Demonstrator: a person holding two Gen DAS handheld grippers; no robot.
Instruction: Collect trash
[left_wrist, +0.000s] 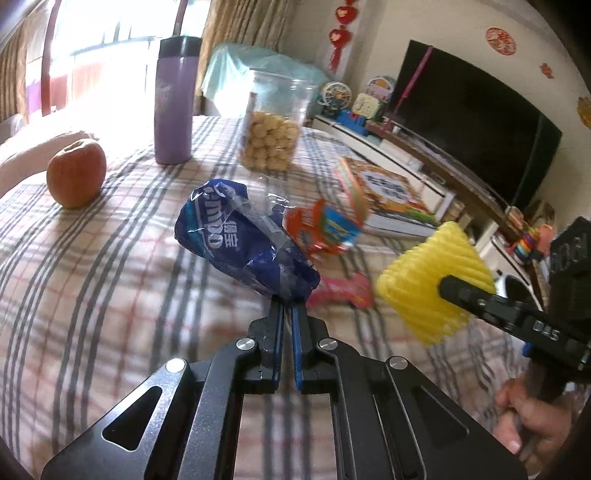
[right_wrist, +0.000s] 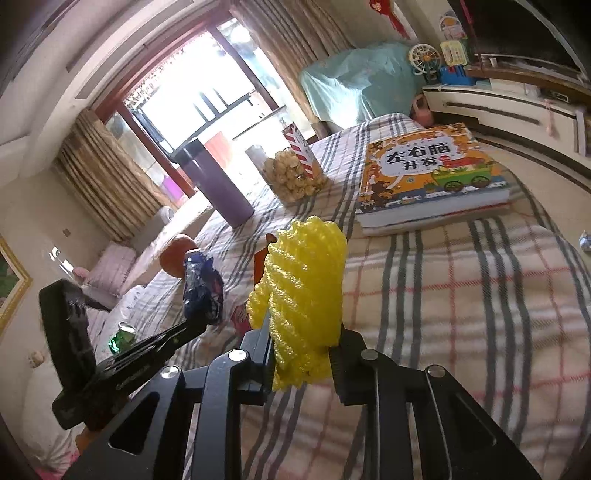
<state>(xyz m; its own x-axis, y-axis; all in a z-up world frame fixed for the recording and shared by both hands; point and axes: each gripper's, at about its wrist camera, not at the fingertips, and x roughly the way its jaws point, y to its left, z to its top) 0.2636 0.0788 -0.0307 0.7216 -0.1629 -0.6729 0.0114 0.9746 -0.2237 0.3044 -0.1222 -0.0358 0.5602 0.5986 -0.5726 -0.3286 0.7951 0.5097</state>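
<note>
Glossy plastic wrapper (left_wrist: 236, 236) (ribbed foam net (right_wrist: 303, 295))

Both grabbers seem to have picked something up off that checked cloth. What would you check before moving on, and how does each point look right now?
1. Left gripper shut on the blue wrapper: ok, pinched by one end.
2. Right gripper shut on the yellow foam net: ok.
3. Both pieces lifted off the checked cloth: ok, as far as the views show.
4. Trash left behind: not ok, an orange wrapper and a pink wrapper remain.
5. Apple, purple bottle and book undisturbed: ok.
6. Bin to drop into: cannot tell, none in view.
</note>
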